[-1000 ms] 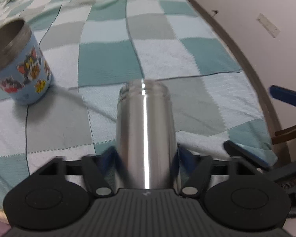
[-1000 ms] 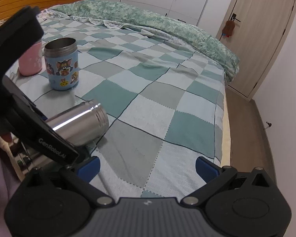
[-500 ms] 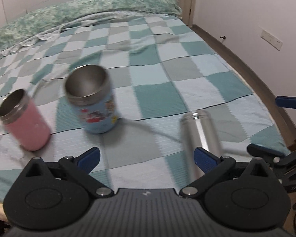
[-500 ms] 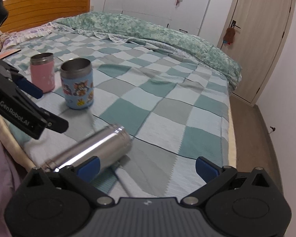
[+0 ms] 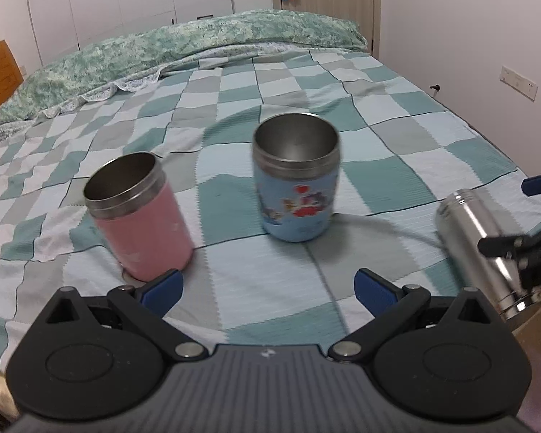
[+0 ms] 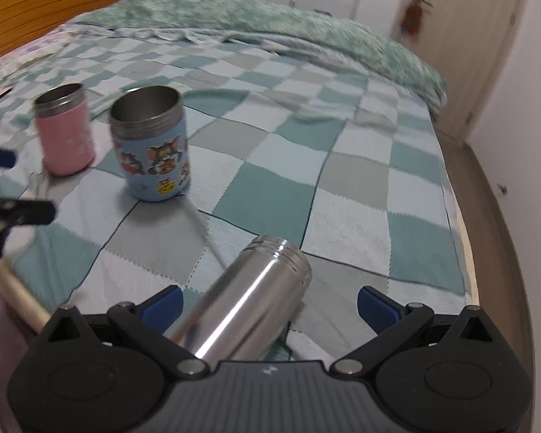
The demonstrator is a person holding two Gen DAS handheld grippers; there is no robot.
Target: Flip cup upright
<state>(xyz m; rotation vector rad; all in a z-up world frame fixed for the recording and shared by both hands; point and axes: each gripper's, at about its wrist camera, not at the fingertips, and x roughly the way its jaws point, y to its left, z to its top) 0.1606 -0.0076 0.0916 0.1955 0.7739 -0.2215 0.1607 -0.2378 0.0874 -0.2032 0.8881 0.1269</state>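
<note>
Steel cup [image 6: 249,299] on its side on bed [image 6: 342,166] near edge, mouth pointing away, between spread right tongs [image 6: 268,301], lined up for grab; nothing gripped. Left tongs [image 5: 267,287] open, empty, facing upright pink cup [image 5: 137,213] and blue cup [image 5: 295,184]

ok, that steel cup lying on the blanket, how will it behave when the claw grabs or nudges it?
The steel cup lies on its side, so a nudge would probably roll it. Its polished wall looks slippery, so a light pinch may slide. It looks rigid. The soft checked blanket may damp rolling somewhat.
</note>
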